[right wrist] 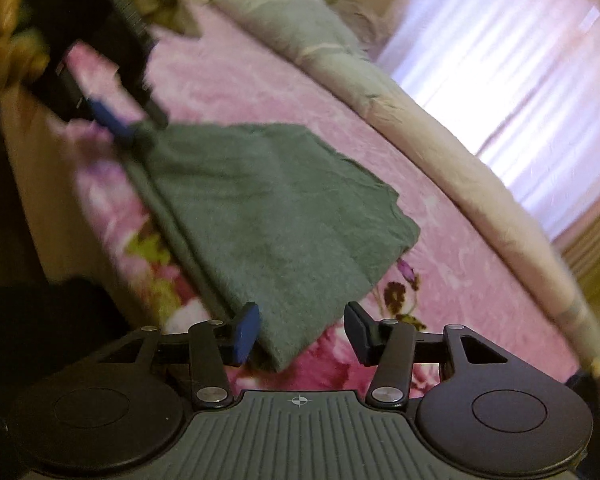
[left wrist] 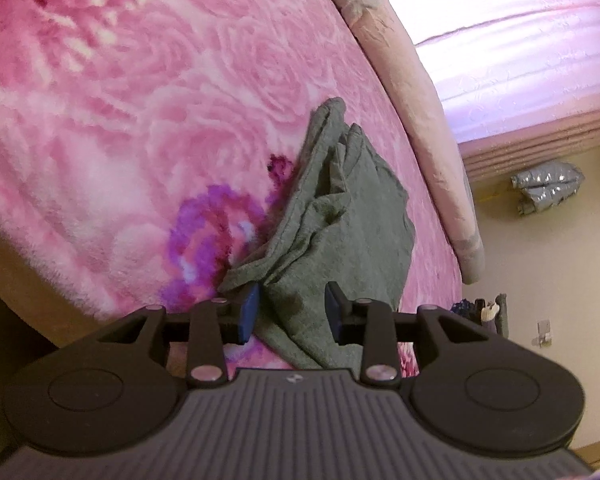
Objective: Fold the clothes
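A: Grippers first. Left gripper (left wrist: 292,312), bottom centre of the left wrist view: blue pads apart, the dark grey-green soft knit garment (left wrist: 332,216) lies between them, but the pads aren't pressing on it. Reads as released, not gripping.

B: Right gripper (right wrist: 302,334)?

A: Bottom centre of the right wrist view, jaws spread wide. The near corner of the garment sits by the left pad; the right pad is over bare blanket. Nothing clamped.

B: Where's the garment overall?

A: Lying on the pink rose-patterned fleece blanket (left wrist: 100,120) on the bed. In the right wrist view it fills the middle of the frame as a roughly four-sided slab, with a doubled edge running down its left side, so I judge at least one fold is in. The left gripper shows at upper left of that view, blurred, at the garment's far corner.

B: Tidy?

A: Not quite. In the left wrist view the far end is bunched and ridged toward frame centre, layers not flush.

B: Progress call?

A: Mid-task, my guess. Folded over once and set down; smoothing and probably another fold left. Can't tell what kind of garment it is, so can't say how many folds remain.

B: Other clothes?

A: A silvery padded jacket (left wrist: 548,188) on the floor, right edge of the left wrist view. Can't tell if it's part of the job.
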The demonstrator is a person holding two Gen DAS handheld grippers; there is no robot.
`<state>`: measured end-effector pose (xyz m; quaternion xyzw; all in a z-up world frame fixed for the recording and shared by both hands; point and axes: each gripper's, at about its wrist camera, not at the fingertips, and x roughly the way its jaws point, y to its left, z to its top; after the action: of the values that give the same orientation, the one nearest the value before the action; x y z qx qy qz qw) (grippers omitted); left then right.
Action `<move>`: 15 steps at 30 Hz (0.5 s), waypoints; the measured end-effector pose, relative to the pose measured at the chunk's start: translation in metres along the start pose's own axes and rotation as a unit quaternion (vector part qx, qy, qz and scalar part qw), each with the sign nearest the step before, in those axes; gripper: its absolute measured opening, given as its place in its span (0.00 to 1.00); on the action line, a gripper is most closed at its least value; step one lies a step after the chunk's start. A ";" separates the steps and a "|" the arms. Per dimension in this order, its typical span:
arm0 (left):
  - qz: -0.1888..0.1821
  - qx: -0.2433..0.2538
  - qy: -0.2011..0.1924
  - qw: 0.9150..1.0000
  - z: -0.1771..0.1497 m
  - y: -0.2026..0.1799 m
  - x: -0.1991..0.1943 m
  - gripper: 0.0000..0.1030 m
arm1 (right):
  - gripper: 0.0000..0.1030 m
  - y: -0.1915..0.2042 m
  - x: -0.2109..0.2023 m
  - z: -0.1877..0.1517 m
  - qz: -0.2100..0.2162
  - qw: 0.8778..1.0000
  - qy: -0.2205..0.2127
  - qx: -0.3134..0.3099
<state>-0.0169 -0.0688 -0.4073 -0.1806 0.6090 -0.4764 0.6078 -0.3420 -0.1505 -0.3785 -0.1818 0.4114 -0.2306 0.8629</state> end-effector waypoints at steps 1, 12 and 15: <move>-0.001 -0.005 -0.002 1.000 0.000 0.001 0.000 0.28 | 0.49 0.003 0.002 -0.001 0.000 1.000 0.005 -0.014; -0.019 -0.020 -0.018 0.999 -0.004 0.005 0.002 0.11 | 0.20 0.004 0.012 -0.006 -0.002 1.000 0.010 -0.027; -0.025 0.010 -0.027 0.999 -0.004 0.000 -0.004 0.03 | 0.04 -0.002 0.007 -0.002 0.006 1.000 0.002 -0.007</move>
<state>-0.0199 -0.0638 -0.4059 -0.2024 0.5833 -0.4922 0.6137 -0.3403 -0.1566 -0.3836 -0.1844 0.4156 -0.2229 0.8623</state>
